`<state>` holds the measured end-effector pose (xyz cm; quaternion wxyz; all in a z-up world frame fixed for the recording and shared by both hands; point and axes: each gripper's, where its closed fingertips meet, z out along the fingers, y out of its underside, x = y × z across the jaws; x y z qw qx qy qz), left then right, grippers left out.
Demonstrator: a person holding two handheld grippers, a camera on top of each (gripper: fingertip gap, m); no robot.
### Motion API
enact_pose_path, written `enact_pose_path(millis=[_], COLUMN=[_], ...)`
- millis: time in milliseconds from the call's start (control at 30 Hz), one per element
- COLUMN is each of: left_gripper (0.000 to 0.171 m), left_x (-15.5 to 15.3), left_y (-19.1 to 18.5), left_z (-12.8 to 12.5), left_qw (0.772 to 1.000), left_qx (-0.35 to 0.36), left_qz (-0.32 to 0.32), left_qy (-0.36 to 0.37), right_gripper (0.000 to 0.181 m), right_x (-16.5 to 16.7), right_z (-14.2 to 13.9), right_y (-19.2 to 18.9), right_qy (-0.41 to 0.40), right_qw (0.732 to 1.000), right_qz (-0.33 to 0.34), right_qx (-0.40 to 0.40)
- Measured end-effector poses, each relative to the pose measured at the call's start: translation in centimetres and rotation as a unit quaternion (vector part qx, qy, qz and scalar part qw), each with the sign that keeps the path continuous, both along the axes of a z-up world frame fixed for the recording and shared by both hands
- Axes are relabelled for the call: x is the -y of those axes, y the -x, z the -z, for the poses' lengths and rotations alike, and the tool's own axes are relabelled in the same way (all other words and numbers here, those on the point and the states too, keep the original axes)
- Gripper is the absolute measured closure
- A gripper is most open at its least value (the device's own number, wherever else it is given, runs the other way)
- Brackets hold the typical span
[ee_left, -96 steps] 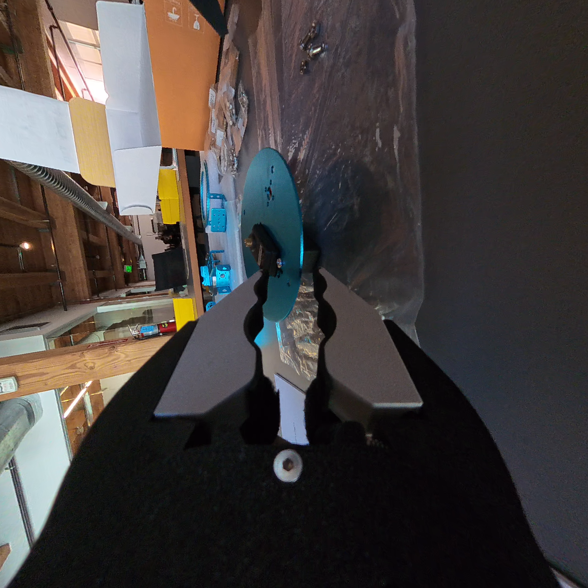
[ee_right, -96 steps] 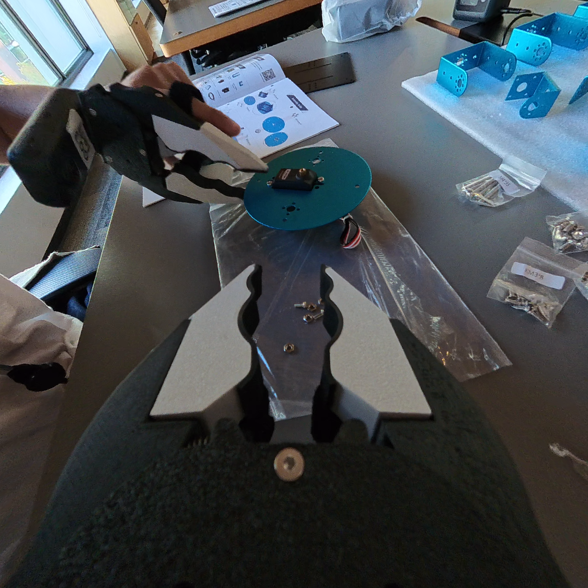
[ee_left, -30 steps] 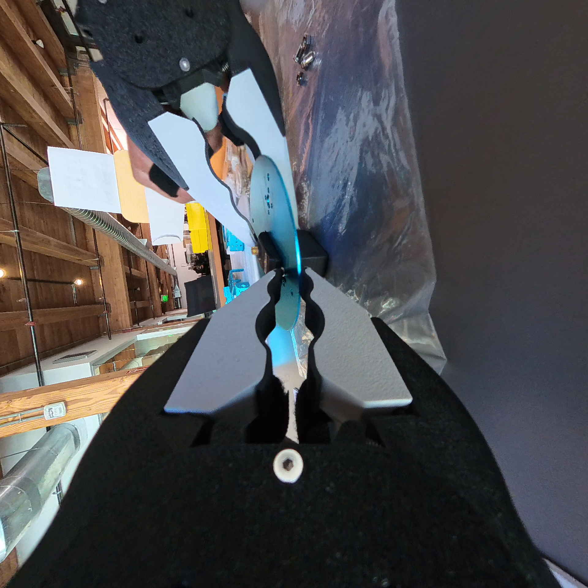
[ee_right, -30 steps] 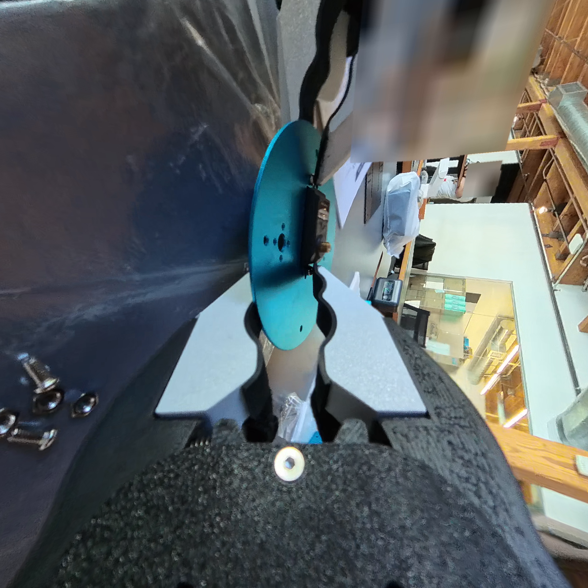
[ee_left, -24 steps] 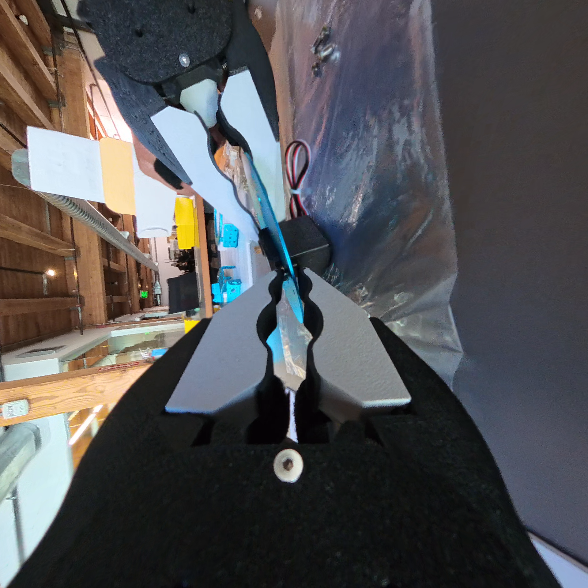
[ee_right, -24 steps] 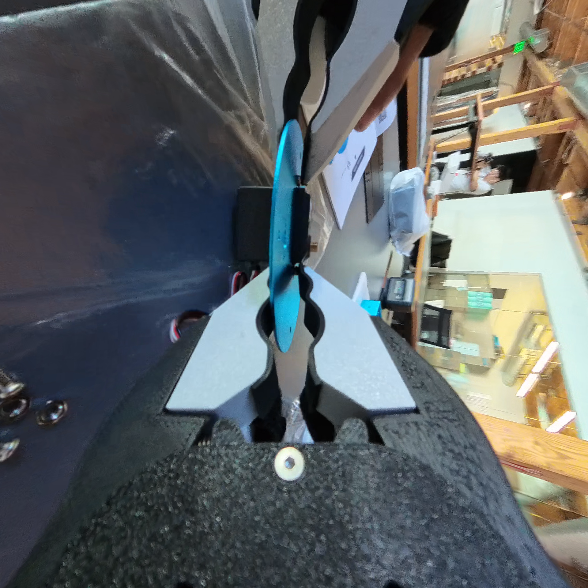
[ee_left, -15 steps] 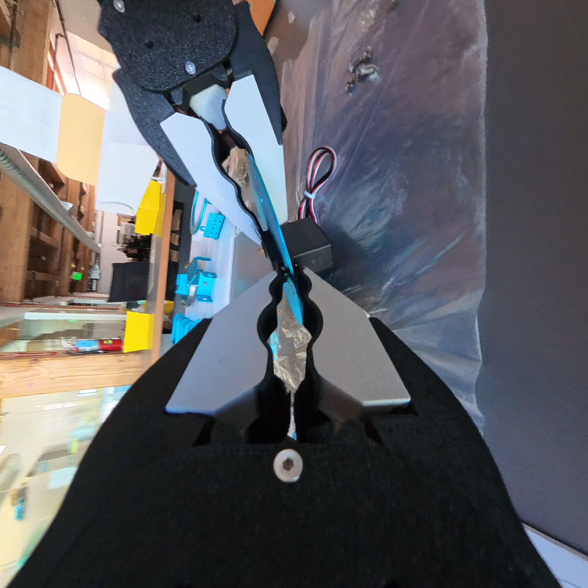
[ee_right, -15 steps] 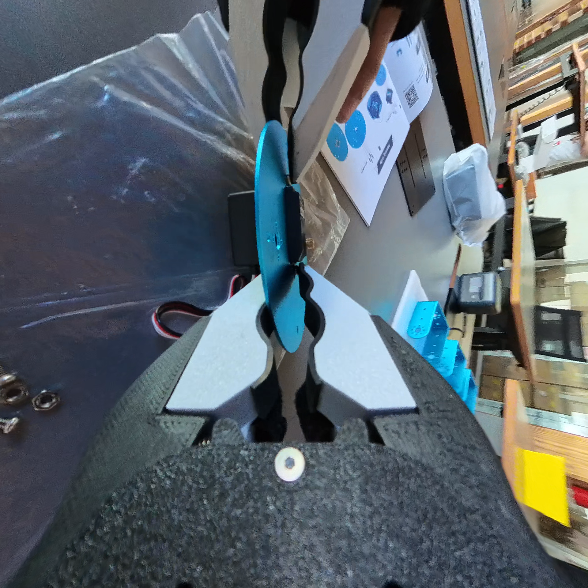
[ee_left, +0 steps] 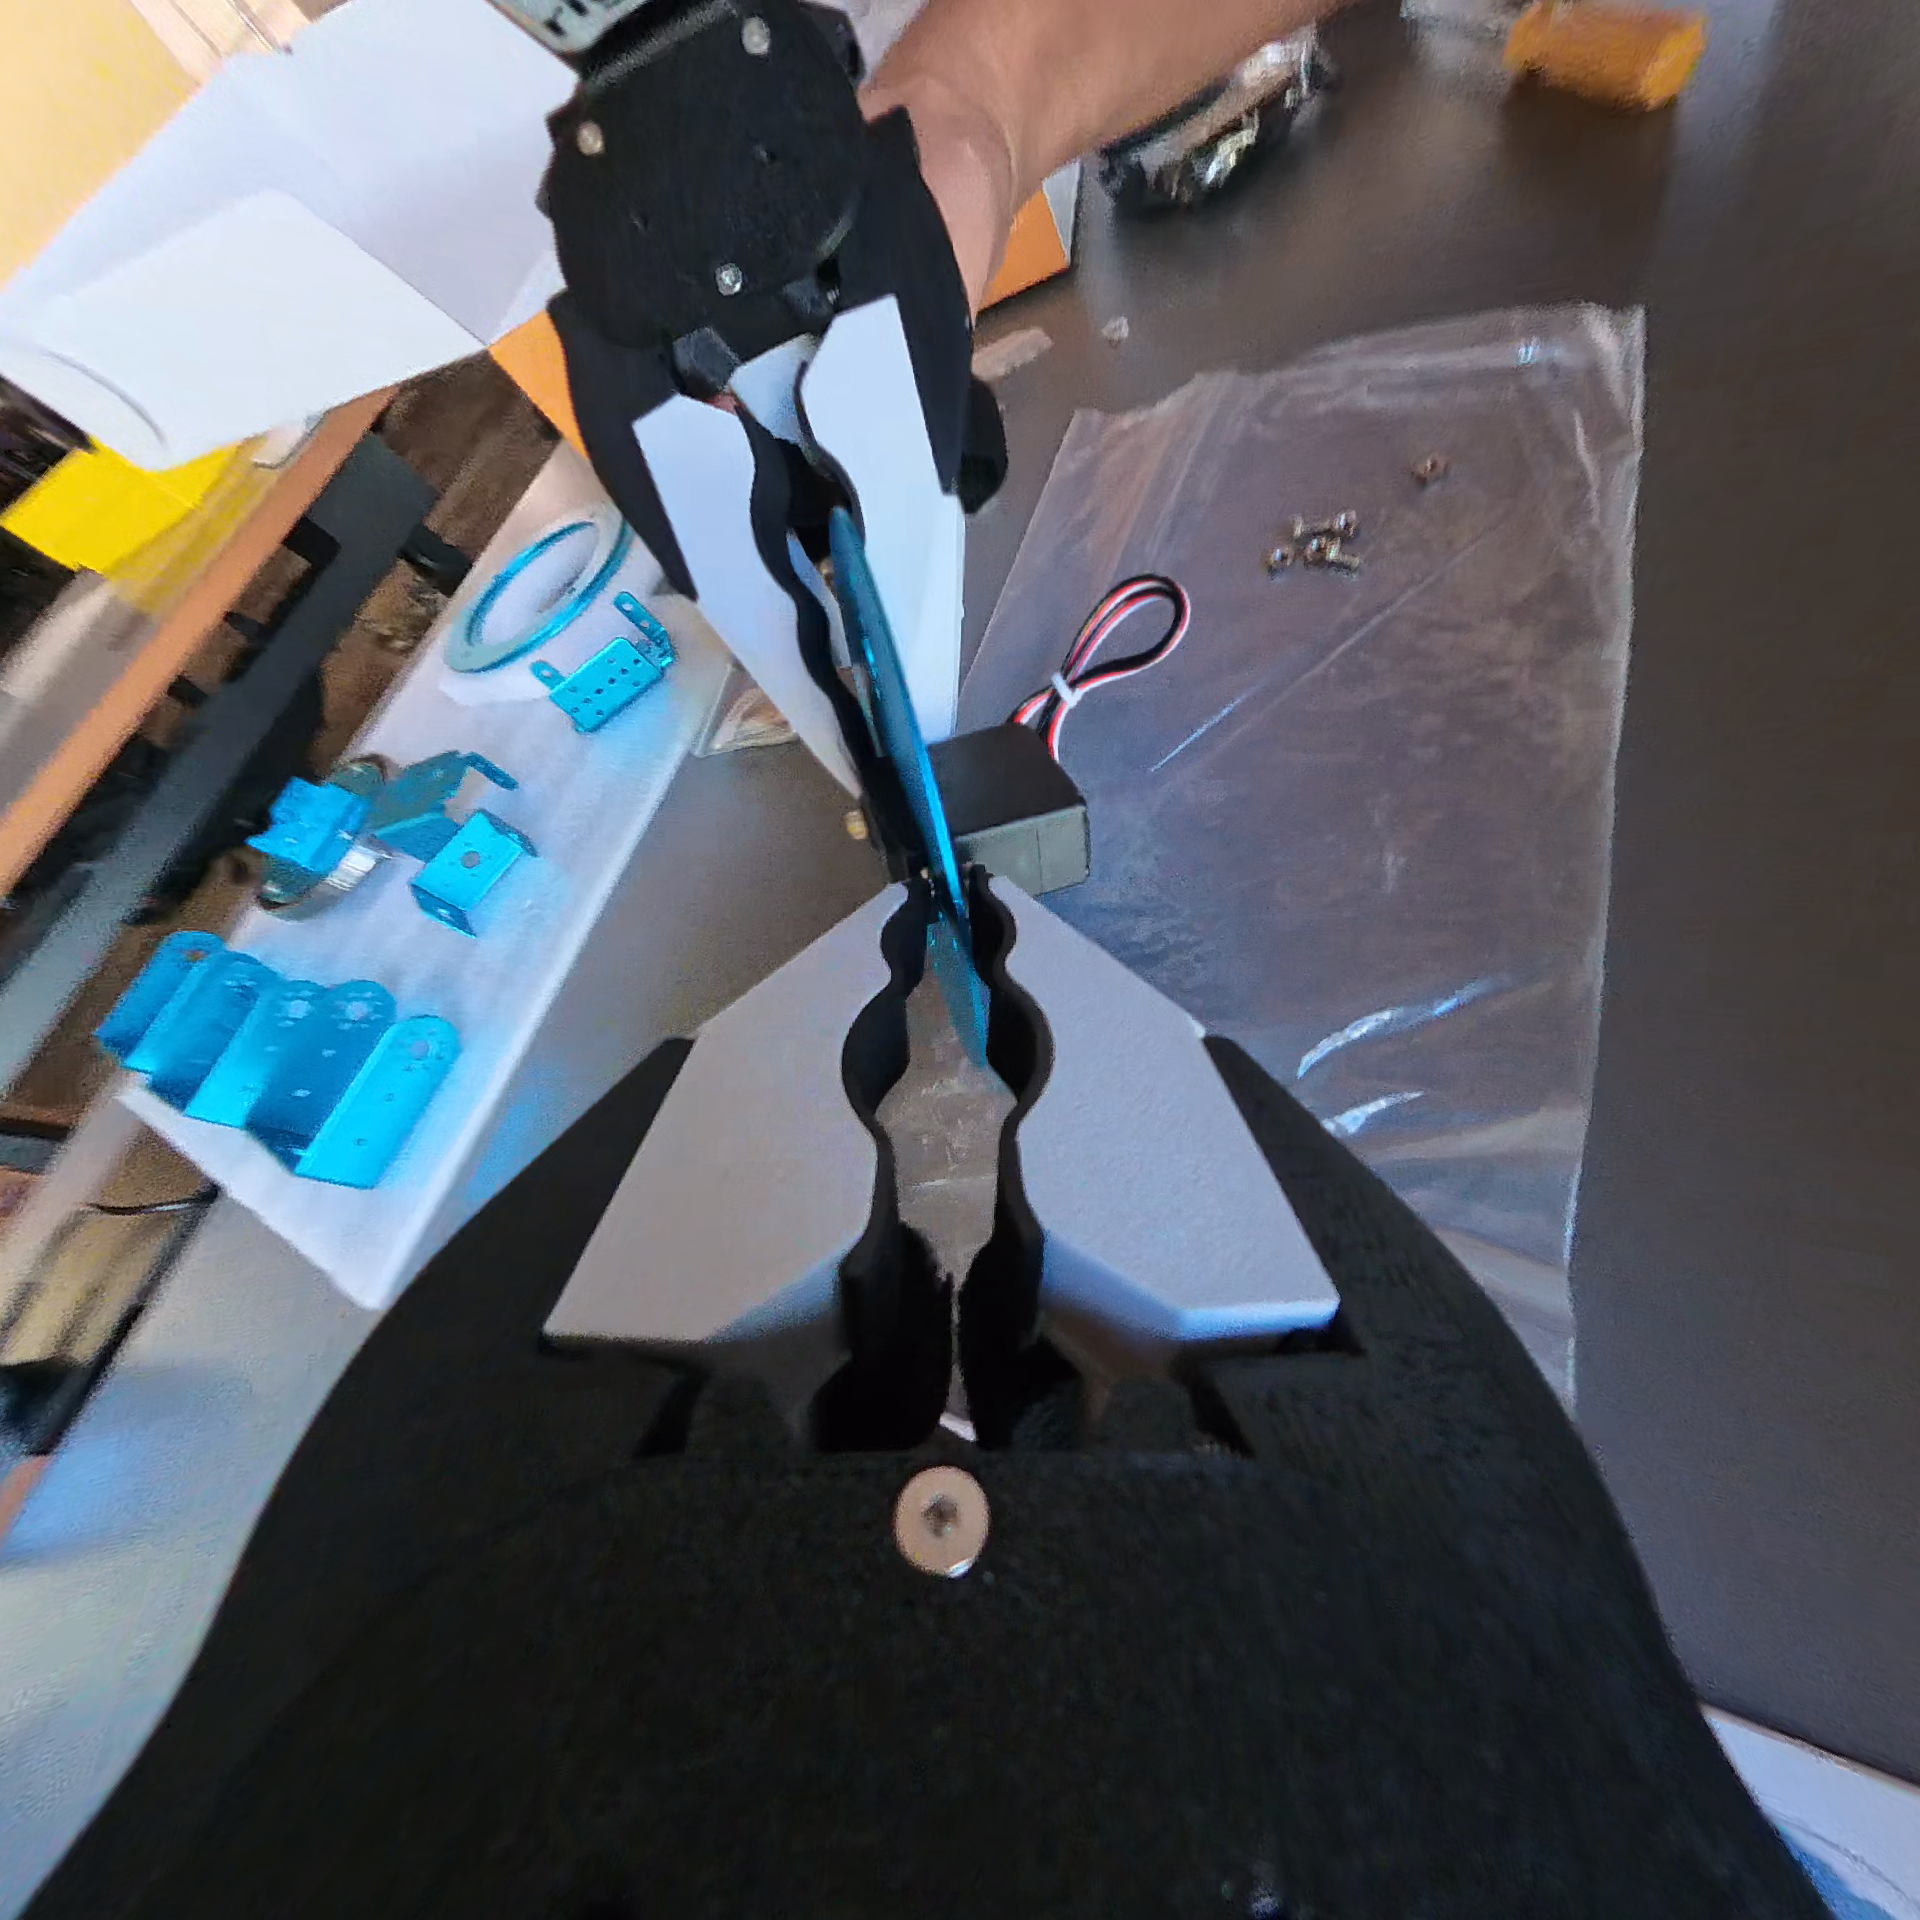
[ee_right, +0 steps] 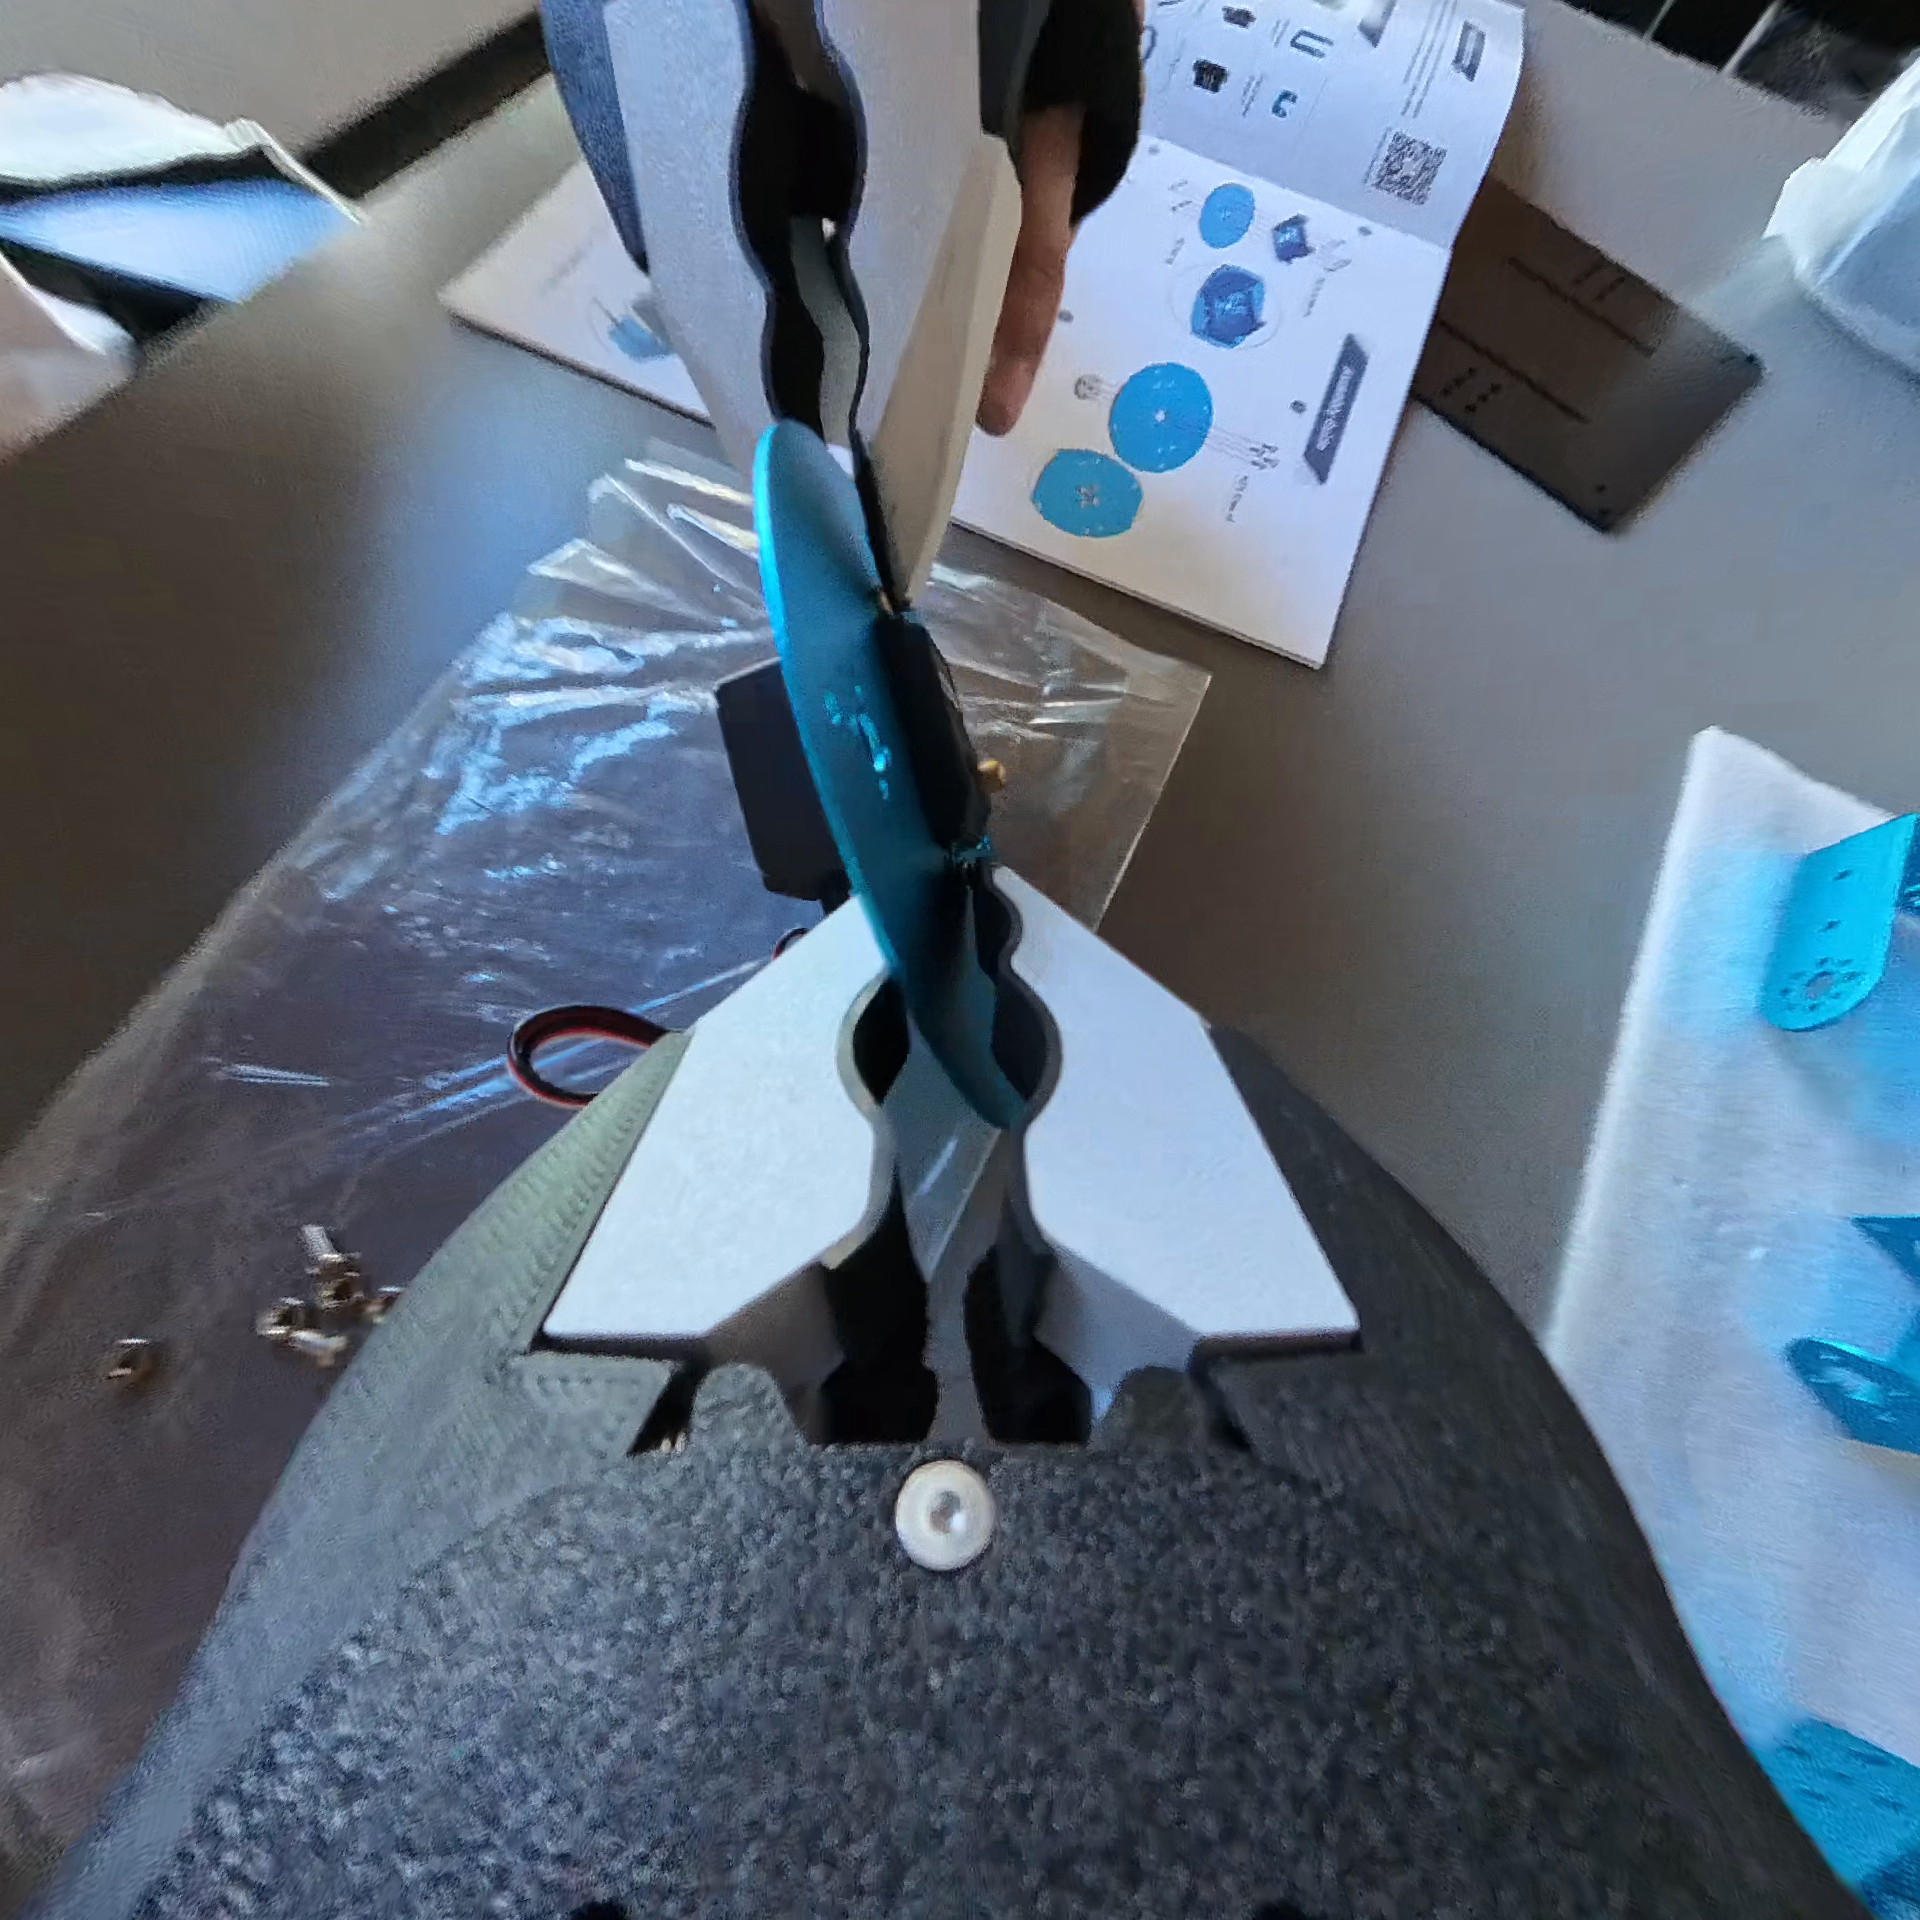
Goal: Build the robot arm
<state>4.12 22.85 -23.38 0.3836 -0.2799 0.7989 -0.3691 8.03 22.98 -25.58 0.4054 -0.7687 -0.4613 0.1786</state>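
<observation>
Both grippers pinch one blue disc (ee_left: pixel 896 717) from opposite edges, on edge and tilted, lifted above a clear plastic bag (ee_left: pixel 1382 790) on the grey table (ee_left: pixel 1766 935).

Left gripper (ee_left: pixel 948 904): fingers nearly closed, tips clamped on the disc's near rim. Right gripper (ee_right: pixel 940 914): fingers drawn in the same way, gripping the other rim; it shows across from the left one in the left wrist view.

A black motor block (ee_left: pixel 1013 816) sits through the disc's middle, with a red, white and black wire (ee_left: pixel 1112 649) looping down to the bag.

Handling, as a judgement: thin stiff metal, smooth-faced, likely to slip or pivot in a rim pinch; the block weights it off-balance. The bare rim is the best hold, well away from the wire.

Around: loose screws (ee_left: pixel 1314 545) on the bag, blue brackets (ee_left: pixel 281 1075) on white foam, open booklet (ee_right: pixel 1226 353).
</observation>
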Motion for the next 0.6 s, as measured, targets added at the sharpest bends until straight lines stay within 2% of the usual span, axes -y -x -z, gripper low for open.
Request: enact_pose_path(millis=[133, 233, 333, 433, 533, 600], left_gripper=[0.166, 0.166, 0.166, 0.166, 0.167, 0.166], left_x=[0.0, 0.7, 0.9, 1.1, 1.6, 2.1], left_y=[0.3, 0.9, 1.3, 2.0, 2.9, 3.5], left_z=[-1.8, -3.9, -5.5, -6.4, -6.7, -6.7], left_qw=[0.990, 0.962, 0.919, 0.859, 0.809, 0.786], left_qx=[-0.034, -0.055, -0.072, -0.087, -0.096, -0.096], left_qz=[0.013, 0.029, 0.028, 0.028, 0.031, 0.032], left_qy=[0.140, 0.266, 0.388, 0.504, 0.579, 0.610], right_gripper=[0.174, 0.174, 0.174, 0.174, 0.174, 0.174], right_x=[1.0, 2.6, 3.2, 3.7, 4.4, 5.1], right_z=[-1.6, -3.8, -6.1, -7.7, -8.2, -8.4], right_y=[0.6, 1.5, 2.0, 2.7, 3.6, 4.3], right_qy=[0.125, 0.283, 0.333, 0.357, 0.375, 0.379], right_qw=[0.987, 0.934, 0.889, 0.850, 0.823, 0.812], right_qz=[0.004, 0.004, -0.009, -0.010, 0.000, 0.007], right_qx=[-0.103, -0.218, -0.315, -0.388, -0.427, -0.444])
